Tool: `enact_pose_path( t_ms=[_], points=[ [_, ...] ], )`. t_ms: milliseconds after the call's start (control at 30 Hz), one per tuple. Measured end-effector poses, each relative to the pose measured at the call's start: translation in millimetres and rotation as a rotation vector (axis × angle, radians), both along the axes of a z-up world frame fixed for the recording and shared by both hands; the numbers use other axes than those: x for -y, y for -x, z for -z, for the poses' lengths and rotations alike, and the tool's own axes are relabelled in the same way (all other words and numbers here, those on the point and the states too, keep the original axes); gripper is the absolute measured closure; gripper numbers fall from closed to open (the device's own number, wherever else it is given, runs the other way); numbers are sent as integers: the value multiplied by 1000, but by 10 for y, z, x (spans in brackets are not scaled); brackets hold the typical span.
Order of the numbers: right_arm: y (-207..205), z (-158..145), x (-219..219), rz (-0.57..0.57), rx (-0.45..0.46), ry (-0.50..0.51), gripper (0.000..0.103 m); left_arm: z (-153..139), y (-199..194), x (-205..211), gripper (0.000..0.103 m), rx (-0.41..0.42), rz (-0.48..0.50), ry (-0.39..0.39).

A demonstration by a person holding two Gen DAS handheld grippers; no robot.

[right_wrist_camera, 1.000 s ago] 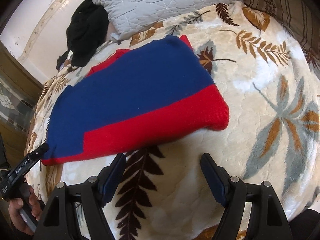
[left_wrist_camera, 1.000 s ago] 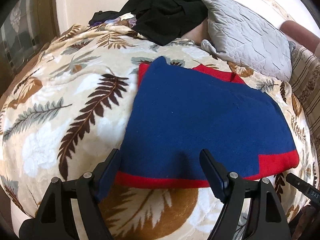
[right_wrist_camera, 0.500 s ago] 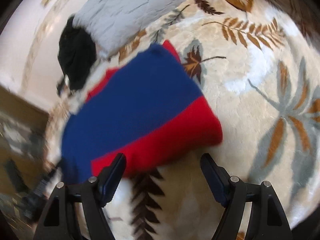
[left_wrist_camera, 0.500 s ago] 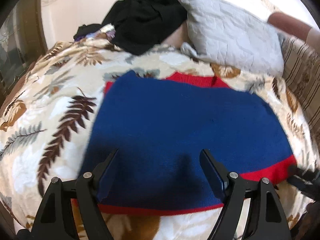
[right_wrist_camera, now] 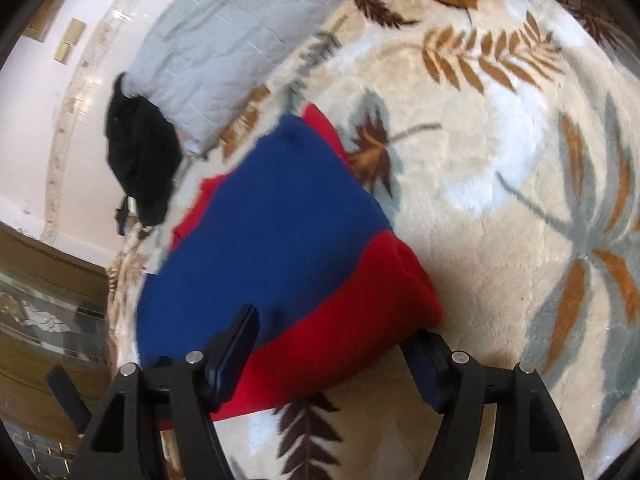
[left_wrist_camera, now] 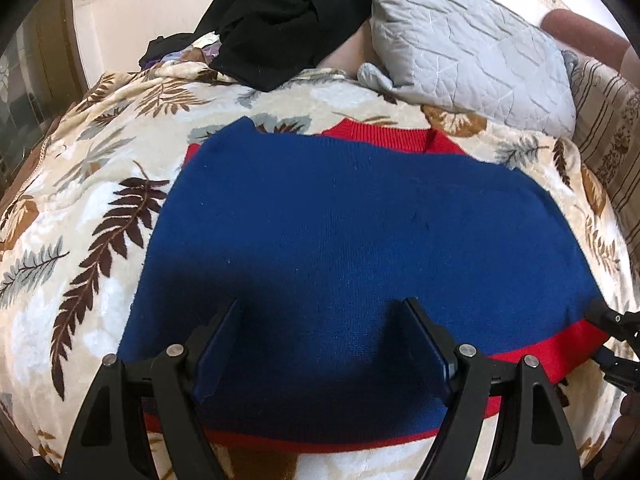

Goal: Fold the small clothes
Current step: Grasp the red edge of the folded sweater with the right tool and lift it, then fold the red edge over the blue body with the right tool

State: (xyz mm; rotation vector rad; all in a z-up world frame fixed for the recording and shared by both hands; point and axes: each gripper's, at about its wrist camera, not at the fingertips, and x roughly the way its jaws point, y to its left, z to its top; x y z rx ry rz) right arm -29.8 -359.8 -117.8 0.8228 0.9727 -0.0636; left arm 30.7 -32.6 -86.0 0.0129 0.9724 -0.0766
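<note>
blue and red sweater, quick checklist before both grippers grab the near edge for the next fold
1. Sweater flat on the leaf-print blanket: ok.
2. Left gripper open above the blue part: ok.
3. Right gripper closing, red corner between its jaws, pads not yet pressing: ok.
4. Black clothes and grey pillow apart from the sweater: ok.
5. Layers underneath lined up: cannot tell.

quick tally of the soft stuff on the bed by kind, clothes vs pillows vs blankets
Clothes: 2 (blue knitted sweater with red trim, crumpled black garment heap)
Pillows: 1 (grey quilted pillow)
Blankets: 1 (cream plush blanket with leaf print)
Total: 4
A few more fabrics peek out beside the black heap, too hidden to count.
</note>
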Motion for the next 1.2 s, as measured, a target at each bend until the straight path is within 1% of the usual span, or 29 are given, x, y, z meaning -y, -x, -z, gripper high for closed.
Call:
enact_pose_path(
  t_ms=[33, 67, 100, 167, 267, 300, 333, 400, 433, 467, 500, 533, 567, 600, 667, 700, 733, 767, 800, 867, 900, 933, 967, 1000, 1033, 1100, 1133, 1167, 1200],
  points=[
    [-21, -8, -18, -3, 4, 16, 33, 5, 3, 8, 22, 5, 3, -6],
    [-40, -17, -42, -9, 0, 38, 44, 7, 7, 16, 21, 8, 7, -11],
    [-83, -10, -64, -28, -24, 66, 93, 10, 7, 17, 21, 7, 9, -12],
    [-109, -69, -125, -52, -38, 121, 92, 7, -1, 11, 21, 0, 10, -10],
    [-29, -392, -255, -53, 39, 215, 92, -54, 20, -32, 21, 3, 5, 1],
    [-13, -448, -267, -51, 55, 222, 92, -113, 51, -54, 21, 29, -3, 8],
    [-1, -448, -254, -45, 61, 211, 89, -163, 78, -66, 21, 53, -7, 13],
    [-19, -280, -180, -38, 27, 158, 86, -204, 100, -52, 20, 84, 1, 16],
    [-30, -135, -122, -31, -14, 97, 76, -169, 80, -18, 20, 73, 14, -1],
    [-17, -35, -75, -20, -27, 32, 67, -71, 37, 34, 20, 38, 31, -41],
    [10, 11, -49, -13, -15, -23, 43, 42, -3, 78, 20, -2, 42, -84],
    [37, -1, -30, -2, 17, -66, 34, 121, -15, 100, 15, -7, 50, -109],
    [53, -53, -42, 0, 33, -64, 31, 129, 16, 114, 14, 34, 52, -131],
    [54, -86, -50, -3, 44, -54, 30, 123, 25, 123, 13, 32, 51, -137],
    [-2, -123, -54, -13, 47, -37, 30, 19, 28, 93, 15, 13, 26, -90],
    [-54, -78, -44, -12, 19, -41, 32, -45, 44, 96, 15, 31, 29, -69],
    [-94, -18, -22, -5, -8, -54, 43, -103, 72, 111, 15, 62, 38, -66],
    [-119, 27, -4, 8, -29, -56, 55, -116, 94, 146, 15, 85, 56, -83],
    [-164, 51, -3, 14, -47, -40, 76, -66, 86, 178, 15, 75, 76, -100],
    [-203, 27, -30, -3, -48, -13, 89, 217, 12, 201, 14, -11, 115, -115],
    [-224, -20, -64, -16, -54, 28, 90, 213, 41, 205, 11, 31, 124, -126],
    [-255, -131, -132, -34, -45, 87, 92, 204, 56, 216, 13, 34, 132, -134],
    [-279, -227, -197, -46, -32, 128, 92, 176, 45, 196, 13, 21, 128, -112],
    [-314, -433, -325, -70, 8, 206, 93, 146, 32, 153, 14, 6, 120, -78],
    [-352, -658, -480, -98, 58, 275, 93, 94, 9, 72, 19, -6, 108, -21],
    [-429, -1012, -792, -148, 146, 386, 93, -50, -14, -176, 24, -6, 60, 105],
    [-458, -1215, -1052, -192, 205, 449, 93, -151, 4, -350, 24, 15, 24, 172],
    [-456, -1313, -1215, -222, 236, 479, 93, -246, 35, -532, 24, 45, -17, 210],
    [-474, -1416, -1512, -276, 286, 524, 93, -297, 64, -650, 24, 63, -44, 225]
  ],
)
